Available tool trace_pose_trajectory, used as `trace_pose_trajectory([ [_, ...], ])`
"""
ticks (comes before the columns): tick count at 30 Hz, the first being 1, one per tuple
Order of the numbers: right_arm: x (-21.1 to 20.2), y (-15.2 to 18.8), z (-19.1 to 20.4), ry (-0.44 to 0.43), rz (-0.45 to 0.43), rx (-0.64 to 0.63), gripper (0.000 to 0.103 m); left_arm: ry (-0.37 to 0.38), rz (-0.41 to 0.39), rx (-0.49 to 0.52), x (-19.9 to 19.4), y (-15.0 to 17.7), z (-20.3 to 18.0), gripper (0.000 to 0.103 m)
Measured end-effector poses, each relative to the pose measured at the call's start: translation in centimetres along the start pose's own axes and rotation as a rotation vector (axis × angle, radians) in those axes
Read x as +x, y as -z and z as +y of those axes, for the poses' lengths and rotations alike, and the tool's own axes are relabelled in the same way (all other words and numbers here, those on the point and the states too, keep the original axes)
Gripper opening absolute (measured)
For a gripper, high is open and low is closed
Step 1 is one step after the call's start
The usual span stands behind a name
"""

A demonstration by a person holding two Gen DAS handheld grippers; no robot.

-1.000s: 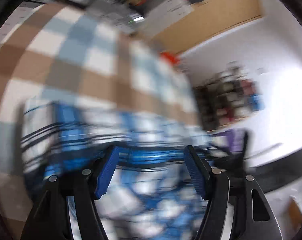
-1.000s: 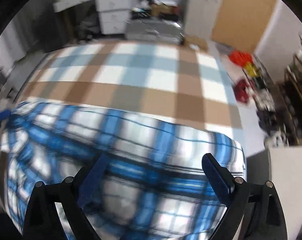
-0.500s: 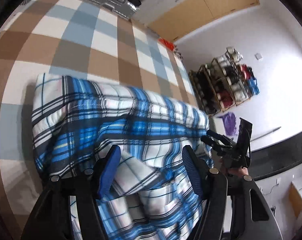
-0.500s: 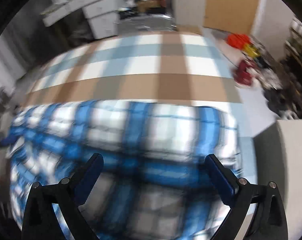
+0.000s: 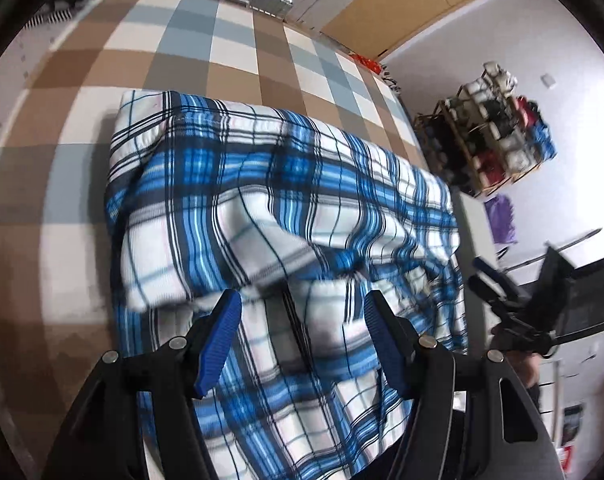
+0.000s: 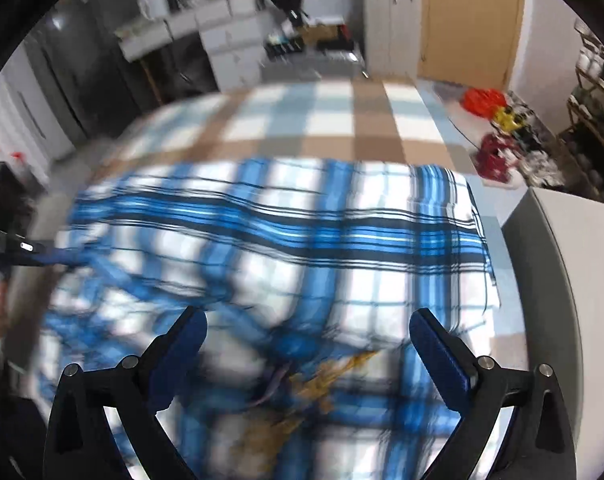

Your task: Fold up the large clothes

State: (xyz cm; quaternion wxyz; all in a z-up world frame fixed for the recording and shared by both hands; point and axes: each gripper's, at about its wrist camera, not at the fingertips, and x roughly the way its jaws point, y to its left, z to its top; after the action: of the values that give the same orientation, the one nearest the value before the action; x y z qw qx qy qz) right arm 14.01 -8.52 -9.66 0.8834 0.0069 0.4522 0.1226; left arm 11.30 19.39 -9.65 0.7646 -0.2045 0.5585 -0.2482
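A large blue, white and black plaid garment (image 5: 270, 208) lies partly folded on a bed with a brown, blue and white checked cover (image 5: 230, 56). A folded layer ends just ahead of my left gripper (image 5: 302, 308), which is open and empty above the cloth. My right gripper (image 6: 308, 328) is open and empty over the near part of the garment (image 6: 302, 232); a yellow print shows on the cloth below it. The right gripper also shows at the right in the left wrist view (image 5: 502, 292). The left gripper shows at the left edge of the right wrist view (image 6: 26, 254).
A shoe rack (image 5: 498, 128) stands by the white wall to the right of the bed. White drawers and cabinets (image 6: 230, 48) stand past the far end. A grey-white box or cabinet (image 6: 562, 264) stands at the bed's right side. Red and yellow items (image 6: 486, 100) lie on the floor.
Both grippers have pulled back toward me, away from the garment's far fold. A fold of cloth now lies over the middle of the garment. Both stay open.
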Motion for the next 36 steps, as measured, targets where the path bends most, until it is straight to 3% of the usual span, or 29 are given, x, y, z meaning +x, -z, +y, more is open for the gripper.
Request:
trace_pose_trajectory([
  [3,0.1,-1.1,-0.1,0.034,0.016,-0.024,0.102,-0.047,-0.035,-0.006,0.0,-0.3,-0.1,0.059],
  [6,2.1,-4.1,-2.3,0.066,0.060,0.034,0.103,-0.080,-0.062,-0.064,0.9,-1.9,1.2,0.059],
  [12,10.9,-7.4,-6.1,0.049,0.275,0.074,0.102,-0.047,-0.017,-0.164,5.0,-3.7,3.8,0.059],
  [14,13.0,-7.2,-6.0,0.095,0.337,0.032,0.103,-0.034,-0.011,-0.174,5.2,-4.5,3.8,0.059],
  [16,13.9,-7.7,-4.9,0.164,0.331,-0.065,0.103,-0.061,0.023,-0.157,5.6,-5.9,3.6,0.059],
  [22,15.3,-10.0,-5.5,0.153,0.297,-0.084,0.103,-0.124,0.059,-0.096,6.7,-9.3,3.0,0.059],
  [29,17.9,-13.6,-6.4,0.148,0.249,-0.101,0.103,-0.253,0.065,0.026,8.5,-13.0,2.0,0.059],
  [33,17.9,-13.8,-6.3,0.156,0.229,-0.098,0.103,-0.262,0.071,0.039,7.9,-11.5,1.9,0.059],
  [36,14.5,-12.6,-5.8,0.114,0.178,-0.076,0.103,-0.204,0.047,0.023,5.2,-8.1,1.1,0.059],
])
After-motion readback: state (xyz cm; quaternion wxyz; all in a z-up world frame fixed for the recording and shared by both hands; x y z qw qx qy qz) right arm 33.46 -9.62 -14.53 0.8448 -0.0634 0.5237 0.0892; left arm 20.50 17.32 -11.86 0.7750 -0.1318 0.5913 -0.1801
